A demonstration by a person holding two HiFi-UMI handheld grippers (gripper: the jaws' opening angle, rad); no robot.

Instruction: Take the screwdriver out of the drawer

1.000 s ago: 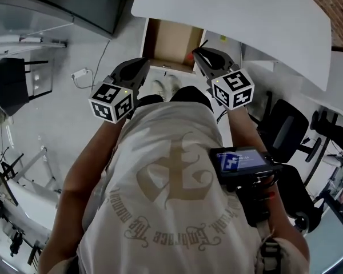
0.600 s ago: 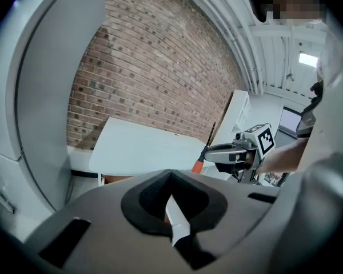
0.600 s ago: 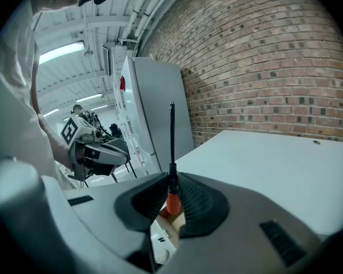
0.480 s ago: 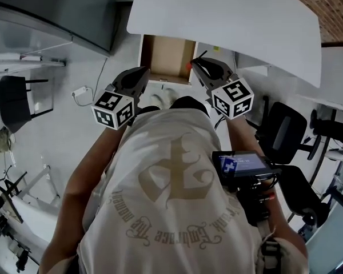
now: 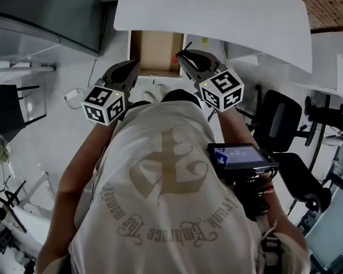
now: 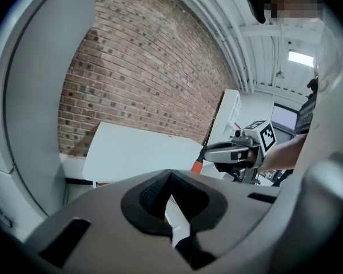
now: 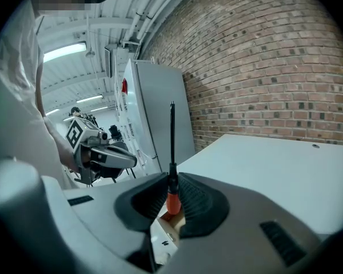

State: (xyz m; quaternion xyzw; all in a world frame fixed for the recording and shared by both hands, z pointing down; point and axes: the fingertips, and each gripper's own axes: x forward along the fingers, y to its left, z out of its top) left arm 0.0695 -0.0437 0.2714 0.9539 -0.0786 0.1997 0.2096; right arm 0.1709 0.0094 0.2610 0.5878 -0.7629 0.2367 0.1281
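My right gripper (image 7: pixel 171 194) is clamped on the screwdriver (image 7: pixel 172 147) by its orange handle, with the black shaft pointing straight up at the frame's centre. My left gripper (image 6: pixel 170 178) is closed on nothing. In the head view, the open drawer (image 5: pixel 154 51) sits at top centre, below the white table (image 5: pixel 228 10).

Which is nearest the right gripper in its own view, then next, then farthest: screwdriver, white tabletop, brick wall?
1. screwdriver: gripped between the jaws, centre.
2. white tabletop: beyond, lower right.
3. brick wall: behind the tabletop, upper right.
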